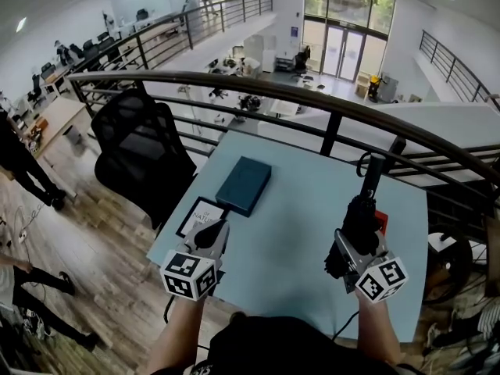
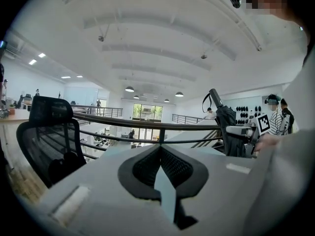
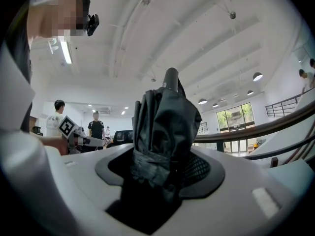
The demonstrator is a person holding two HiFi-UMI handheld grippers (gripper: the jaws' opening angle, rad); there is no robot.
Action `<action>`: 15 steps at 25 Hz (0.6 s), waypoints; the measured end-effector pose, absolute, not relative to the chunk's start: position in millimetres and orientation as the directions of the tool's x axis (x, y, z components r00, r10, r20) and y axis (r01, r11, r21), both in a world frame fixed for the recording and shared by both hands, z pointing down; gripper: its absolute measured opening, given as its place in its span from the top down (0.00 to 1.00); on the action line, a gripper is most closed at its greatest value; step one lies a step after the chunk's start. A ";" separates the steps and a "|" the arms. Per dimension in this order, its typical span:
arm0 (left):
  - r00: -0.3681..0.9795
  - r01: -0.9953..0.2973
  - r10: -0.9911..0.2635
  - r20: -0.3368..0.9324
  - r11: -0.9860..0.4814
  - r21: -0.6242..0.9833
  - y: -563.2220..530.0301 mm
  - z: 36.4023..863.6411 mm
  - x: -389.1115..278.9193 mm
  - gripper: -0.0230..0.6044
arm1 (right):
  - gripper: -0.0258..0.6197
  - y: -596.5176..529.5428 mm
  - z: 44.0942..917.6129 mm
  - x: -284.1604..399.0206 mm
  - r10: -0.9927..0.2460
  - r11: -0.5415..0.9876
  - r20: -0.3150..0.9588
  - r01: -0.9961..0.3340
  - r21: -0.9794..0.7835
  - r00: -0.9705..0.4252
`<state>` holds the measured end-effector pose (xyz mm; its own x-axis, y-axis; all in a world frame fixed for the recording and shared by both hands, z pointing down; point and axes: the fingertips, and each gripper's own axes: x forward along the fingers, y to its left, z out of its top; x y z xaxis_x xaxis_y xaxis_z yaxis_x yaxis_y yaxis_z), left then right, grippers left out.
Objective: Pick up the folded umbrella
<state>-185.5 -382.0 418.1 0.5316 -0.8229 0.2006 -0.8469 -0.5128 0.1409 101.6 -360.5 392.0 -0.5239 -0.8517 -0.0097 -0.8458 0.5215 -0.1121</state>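
Two claws are positioned over the near edge of the light blue tabletop (image 1: 305,209).

- Right claw (image 1: 353,244): the jaws are clamped on the black folded umbrella (image 1: 361,213), gripping its fabric body. The right gripper view shows the bunched fabric filling the gap between the jaws.
- Folded umbrella: it is held over the near-right part of the tabletop. It stands roughly upright and slightly tilted, handle end uppermost, with a strap loop at the handle.
- Left claw (image 1: 209,237): the jaws are pressed together at the tips, with nothing between them. It is located at the near-left corner.

A dark teal flat box (image 1: 244,184) lies toward the far-left corner. A framed card (image 1: 199,213) lies at the left edge, just beside the left claw. An office chair (image 1: 141,147) stands off the left edge, and a railing (image 1: 328,100) runs beyond the far edge.
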 end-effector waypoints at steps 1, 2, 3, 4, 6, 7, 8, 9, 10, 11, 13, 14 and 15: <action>0.529 -0.849 -0.824 0.201 -0.510 0.141 -382.8 418.5 -187.0 0.95 | 0.54 -362.4 389.7 101.1 -0.852 0.521 -0.014 -0.846 -0.113 -0.524; 0.527 -0.850 -0.826 0.202 -0.508 0.142 -383.7 419.1 -188.3 0.95 | 0.54 -364.2 387.5 100.6 -0.852 0.521 -0.020 -0.845 -0.117 -0.523; 0.525 -0.851 -0.827 0.202 -0.506 0.142 -384.4 419.8 -189.4 0.95 | 0.54 -365.5 385.5 100.2 -0.853 0.521 -0.027 -0.845 -0.122 -0.522; 0.523 -0.852 -0.828 0.203 -0.504 0.142 -384.5 420.7 -190.1 0.95 | 0.54 -366.4 384.2 100.2 -0.853 0.520 -0.033 -0.845 -0.125 -0.521; 0.519 -0.855 -0.830 0.203 -0.500 0.141 -383.1 421.9 -190.6 0.95 | 0.55 -367.0 383.1 100.5 -0.854 0.520 -0.039 -0.846 -0.120 -0.519; 0.518 -0.855 -0.831 0.203 -0.499 0.140 -382.0 421.9 -190.6 0.95 | 0.55 -366.9 383.0 100.6 -0.854 0.520 -0.037 -0.846 -0.115 -0.519; 0.517 -0.856 -0.832 0.202 -0.498 0.139 -381.3 421.5 -190.8 0.95 | 0.55 -366.9 382.7 100.3 -0.853 0.520 -0.035 -0.846 -0.113 -0.520; 0.516 -0.857 -0.833 0.202 -0.497 0.138 -381.2 420.9 -191.1 0.95 | 0.55 -367.1 382.1 99.7 -0.853 0.522 -0.034 -0.846 -0.112 -0.521; 0.515 -0.857 -0.833 0.201 -0.497 0.136 -381.4 420.1 -191.6 0.95 | 0.55 -367.4 381.5 99.0 -0.852 0.523 -0.033 -0.845 -0.113 -0.523; 0.514 -0.858 -0.834 0.201 -0.496 0.135 -381.5 419.7 -191.9 0.95 | 0.55 -367.5 381.4 98.3 -0.851 0.525 -0.032 -0.844 -0.114 -0.525; 0.513 -0.858 -0.834 0.201 -0.495 0.135 -380.4 420.3 -192.2 0.95 | 0.55 -366.1 382.8 96.4 -0.847 0.530 -0.030 -0.840 -0.115 -0.530; 0.513 -0.858 -0.834 0.201 -0.495 0.135 -379.0 421.3 -192.4 0.95 | 0.55 -364.5 384.4 95.0 -0.846 0.533 -0.029 -0.838 -0.116 -0.533; 0.513 -0.858 -0.834 0.201 -0.495 0.135 -377.3 422.4 -192.9 0.95 | 0.55 -362.8 386.3 93.3 -0.844 0.535 -0.027 -0.837 -0.116 -0.536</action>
<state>-192.9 -377.3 422.4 0.5131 -0.8344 0.2012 -0.8582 -0.4952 0.1348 93.3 -362.8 386.3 -0.5360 -0.8438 -0.0268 -0.8368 0.5352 -0.1156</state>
